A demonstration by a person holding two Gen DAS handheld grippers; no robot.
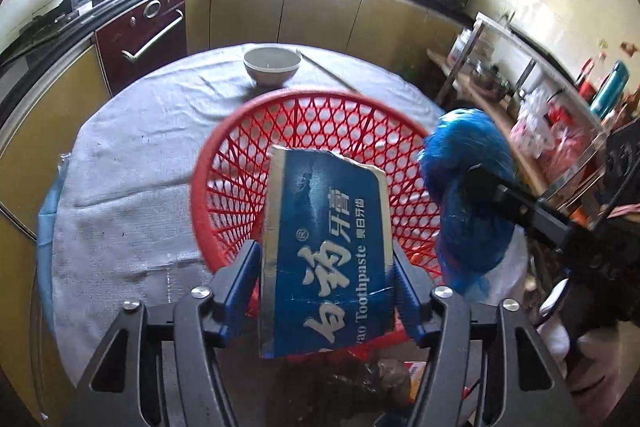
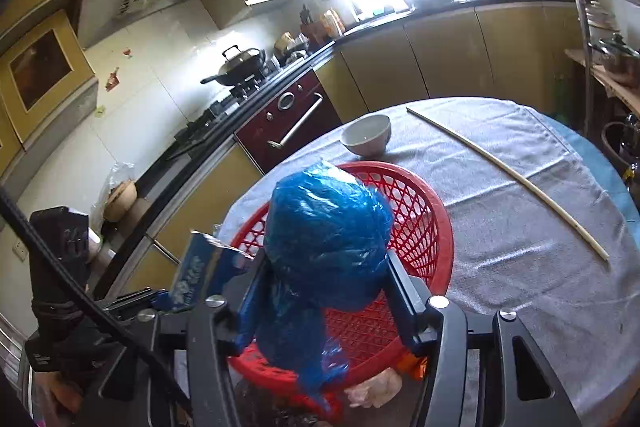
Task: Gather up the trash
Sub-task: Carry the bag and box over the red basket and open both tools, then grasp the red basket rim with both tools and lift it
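Observation:
My left gripper (image 1: 326, 267) is shut on a blue toothpaste box (image 1: 326, 247) and holds it above the near rim of a red mesh basket (image 1: 320, 115). My right gripper (image 2: 326, 287) is shut on a crumpled blue plastic bag (image 2: 328, 227) and holds it over the same basket (image 2: 424, 223). The bag also shows in the left wrist view (image 1: 468, 187), just right of the box. The box shows at the left in the right wrist view (image 2: 192, 271). More trash lies on the table at the basket's near edge (image 1: 384, 383), partly hidden by the grippers.
The basket stands on a round table with a grey cloth (image 2: 520, 227). A white bowl (image 2: 366, 135) sits behind the basket and a long thin stick (image 2: 508, 179) lies at the right. Kitchen counters, a stove with a wok (image 2: 238, 67) and a cluttered shelf (image 1: 540, 115) surround the table.

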